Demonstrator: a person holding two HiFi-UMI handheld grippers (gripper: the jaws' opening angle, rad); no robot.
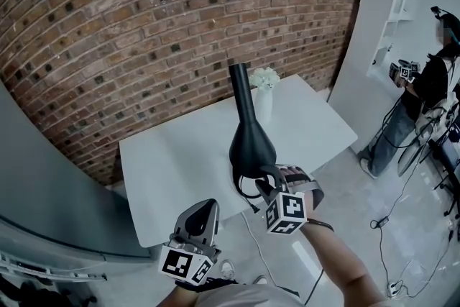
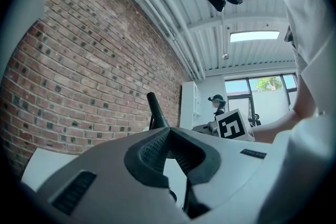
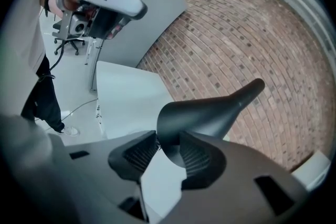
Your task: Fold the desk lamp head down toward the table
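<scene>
Black and flared, the lamp head [image 1: 251,134] stands over the near part of the white worktop [image 1: 172,162] in the head view, its wide mouth nearest and its narrow neck pointing toward the far brick wall [image 1: 144,18]. The right tool [image 1: 264,182] is at the mouth's near rim. The left tool [image 1: 209,205] hangs apart, to the left, off the worktop's near edge. A white vase [image 1: 264,106] stands just beyond the lamp.

Left gripper view: the left tool [image 2: 168,135] is closed with its pads tip to tip and nothing between them. The lamp's neck [image 2: 156,112] rises beyond it.

Right gripper view: the right tool [image 3: 163,147] is open, with its jaws apart. The lamp head's [image 3: 210,113] rim sits between them, close against both pads, though no squeeze shows.
</scene>
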